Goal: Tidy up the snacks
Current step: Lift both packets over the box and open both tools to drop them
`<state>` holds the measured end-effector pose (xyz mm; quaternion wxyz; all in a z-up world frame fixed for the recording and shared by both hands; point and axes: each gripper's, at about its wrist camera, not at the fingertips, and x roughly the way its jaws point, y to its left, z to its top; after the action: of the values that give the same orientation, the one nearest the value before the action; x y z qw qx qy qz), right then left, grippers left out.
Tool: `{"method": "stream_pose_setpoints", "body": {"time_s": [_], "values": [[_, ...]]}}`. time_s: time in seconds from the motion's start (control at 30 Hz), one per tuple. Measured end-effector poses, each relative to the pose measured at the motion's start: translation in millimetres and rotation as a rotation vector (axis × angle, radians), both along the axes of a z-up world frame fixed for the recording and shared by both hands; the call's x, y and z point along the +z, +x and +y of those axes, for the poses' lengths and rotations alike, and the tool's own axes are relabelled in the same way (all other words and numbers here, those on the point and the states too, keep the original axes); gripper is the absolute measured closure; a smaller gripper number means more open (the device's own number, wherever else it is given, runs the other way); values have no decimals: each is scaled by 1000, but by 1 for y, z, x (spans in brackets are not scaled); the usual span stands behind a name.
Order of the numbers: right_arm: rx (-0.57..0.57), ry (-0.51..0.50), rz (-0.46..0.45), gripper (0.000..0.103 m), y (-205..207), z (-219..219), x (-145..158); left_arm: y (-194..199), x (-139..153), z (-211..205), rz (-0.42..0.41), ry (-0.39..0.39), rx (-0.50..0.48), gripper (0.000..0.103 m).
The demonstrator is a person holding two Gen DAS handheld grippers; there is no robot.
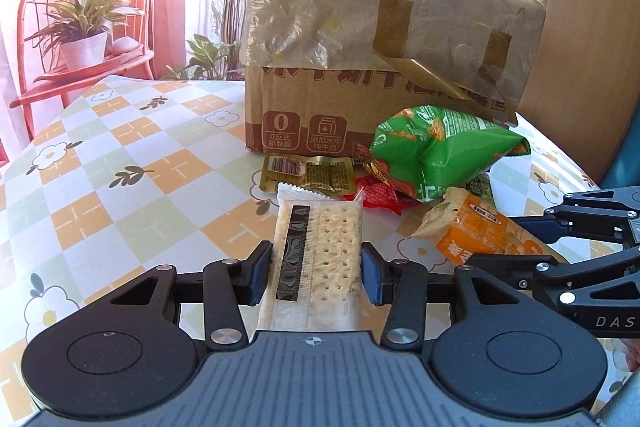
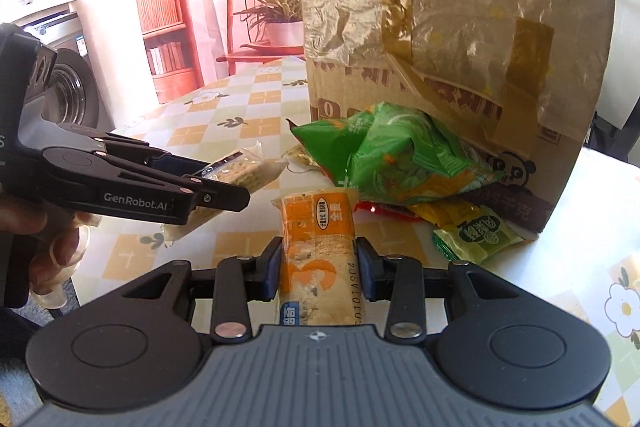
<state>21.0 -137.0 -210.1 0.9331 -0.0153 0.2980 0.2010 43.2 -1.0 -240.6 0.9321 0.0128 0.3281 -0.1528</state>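
1. Nearest you, your left hand-held gripper (image 1: 316, 273) is clamped halfway closed on a clear cracker packet (image 1: 320, 251), held above the counter (image 1: 120, 155).
2. Your right hand-held gripper (image 2: 316, 269) likewise grips an orange biscuit packet (image 2: 318, 255).
3. Behind them, a green bag (image 1: 436, 151) tops the loose snacks, touching the cardboard box (image 1: 380, 39).
4. You look mid-carry; next likely needs lifting both over the box's rim.
5. Only the right view shows a pale green packet (image 2: 476, 237).
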Motion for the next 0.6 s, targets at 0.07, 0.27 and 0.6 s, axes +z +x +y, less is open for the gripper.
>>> {"method": "stream_pose_setpoints", "body": {"time_s": [0.07, 0.27, 0.6], "values": [[11, -3, -24, 64, -2, 4, 6, -2, 6, 2, -28, 9, 11, 54], [22, 4, -131, 64, -1, 8, 41, 5, 33, 12, -99, -20, 26, 54], [-102, -3, -322, 64, 50, -16, 130, 48, 117, 4, -305, -60, 11, 54]]}}
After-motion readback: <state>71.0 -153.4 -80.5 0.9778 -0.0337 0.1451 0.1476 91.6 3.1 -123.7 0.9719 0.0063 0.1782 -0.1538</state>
